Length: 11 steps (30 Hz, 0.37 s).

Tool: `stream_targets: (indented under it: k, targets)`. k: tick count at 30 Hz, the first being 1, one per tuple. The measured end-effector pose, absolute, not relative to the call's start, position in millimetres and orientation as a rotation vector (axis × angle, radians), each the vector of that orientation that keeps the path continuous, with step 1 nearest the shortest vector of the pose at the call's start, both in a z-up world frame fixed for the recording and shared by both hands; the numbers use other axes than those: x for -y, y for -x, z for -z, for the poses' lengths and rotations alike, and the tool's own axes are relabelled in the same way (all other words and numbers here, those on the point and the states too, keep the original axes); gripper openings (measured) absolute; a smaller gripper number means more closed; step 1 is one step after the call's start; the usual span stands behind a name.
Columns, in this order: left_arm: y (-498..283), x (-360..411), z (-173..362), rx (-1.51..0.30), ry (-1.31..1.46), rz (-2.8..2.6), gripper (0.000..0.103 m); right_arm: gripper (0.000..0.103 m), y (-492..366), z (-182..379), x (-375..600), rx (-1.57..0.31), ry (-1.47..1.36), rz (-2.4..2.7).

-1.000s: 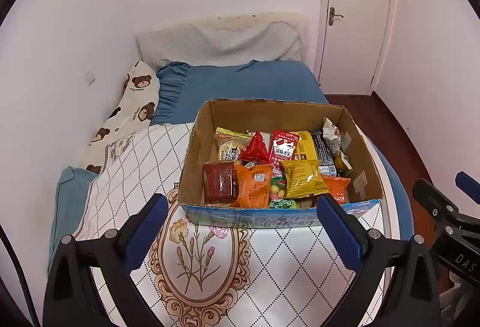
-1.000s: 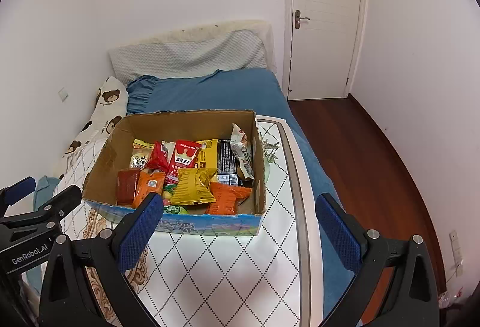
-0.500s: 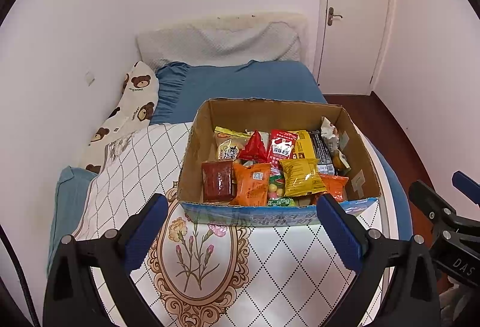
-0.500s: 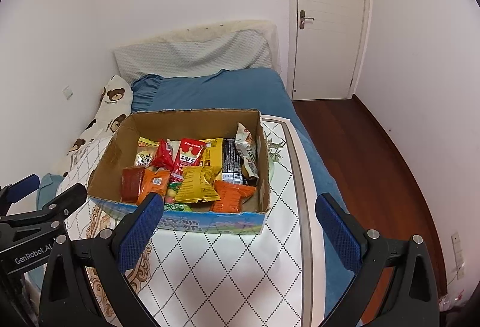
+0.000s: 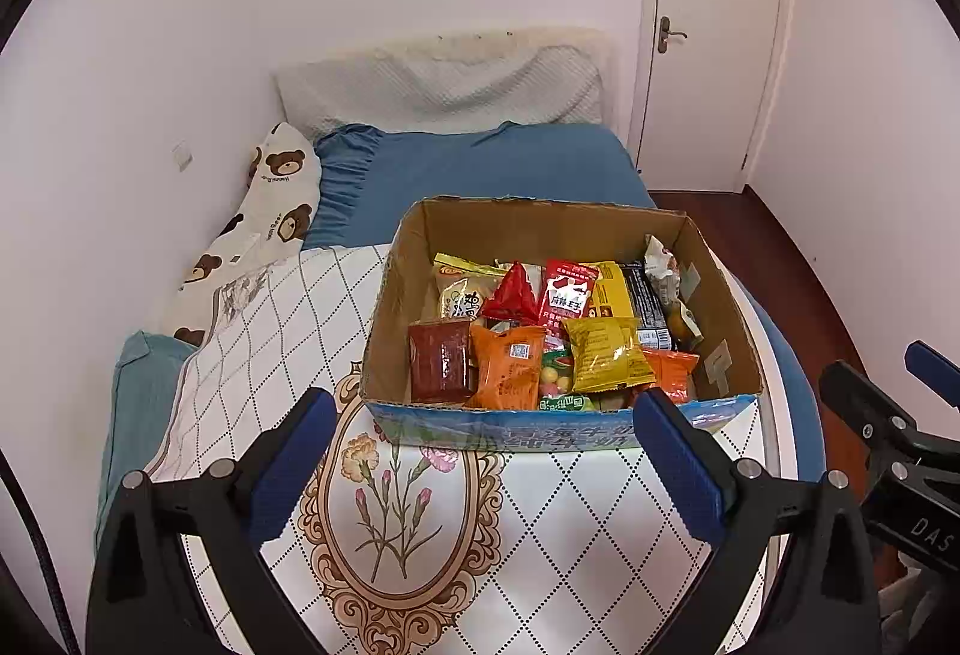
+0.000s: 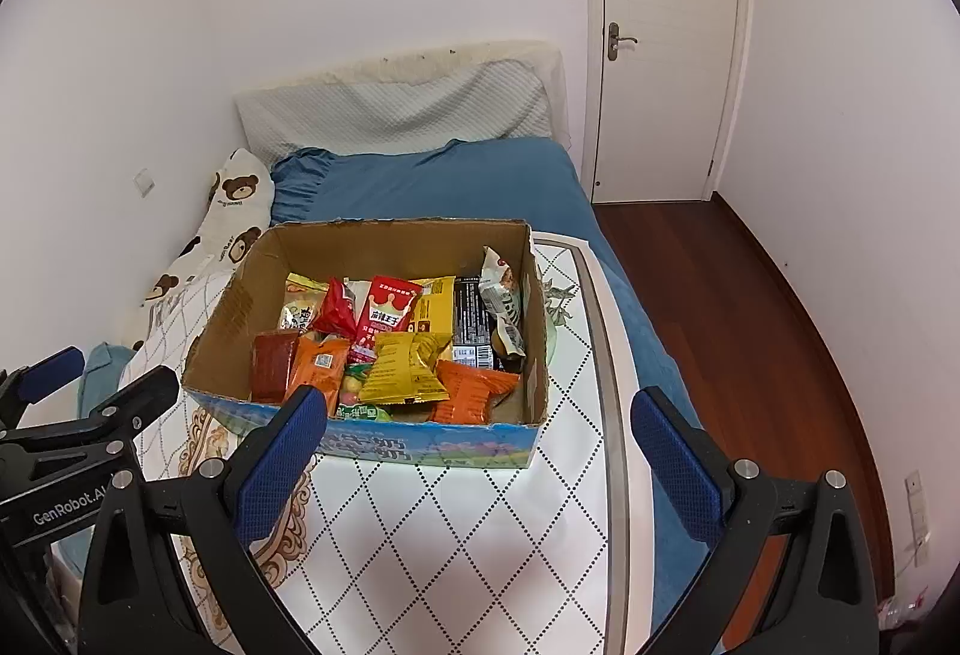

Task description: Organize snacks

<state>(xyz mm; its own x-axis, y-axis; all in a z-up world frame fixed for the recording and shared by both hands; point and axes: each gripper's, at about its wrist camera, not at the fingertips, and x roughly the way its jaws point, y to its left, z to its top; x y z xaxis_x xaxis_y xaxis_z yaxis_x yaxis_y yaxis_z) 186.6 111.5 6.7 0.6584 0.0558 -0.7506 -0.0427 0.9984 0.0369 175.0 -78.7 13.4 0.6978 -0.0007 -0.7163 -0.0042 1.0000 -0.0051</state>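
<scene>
Bedroom setting: a blue-sheeted bed [image 5: 480,169] is lying against a white wall, and a desk [image 5: 540,523] covered in a diamond-and-flower patterned cloth is standing in front of it. On the desk a cardboard box [image 5: 558,421] is sitting open-topped, and the snacks [image 5: 540,331] are all lying inside it; none is showing on the desk outside. Packets are leaning and overlapping in rough rows: a dark red block [image 5: 440,367] at the near left, an orange packet [image 5: 507,367] beside it, a yellow packet [image 5: 606,355] toward the middle, a red packet [image 5: 564,295] behind.

Both claws are hanging short of the box, above the near desk. The left claw [image 5: 480,469] is standing spread wide, pinching nothing; the right claw [image 6: 480,463] is likewise spread and empty.

Such a scene is fitting two stages equally: snacks gathered in the box and waiting to be sorted, or snacks already put away there. No single move is therefore being indicated.

Should a packet be handled, judgement suggests working from above, taking one packet by a free edge or crimped seal, closing gently because the contents are probably crushable, and lifting straight up so that overlapping neighbours are not being dragged along. The box walls are limiting sideways approach.
</scene>
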Motion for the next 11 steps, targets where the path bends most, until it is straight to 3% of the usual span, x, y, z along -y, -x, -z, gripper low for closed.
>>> stream_targets:
  k: [11]
  targets:
    - [-184.7,-112.2,-8.9,-0.839,-0.018,-0.061,0.102,0.103,-176.3,-12.1,77.5,-0.804,0.005,-0.01]
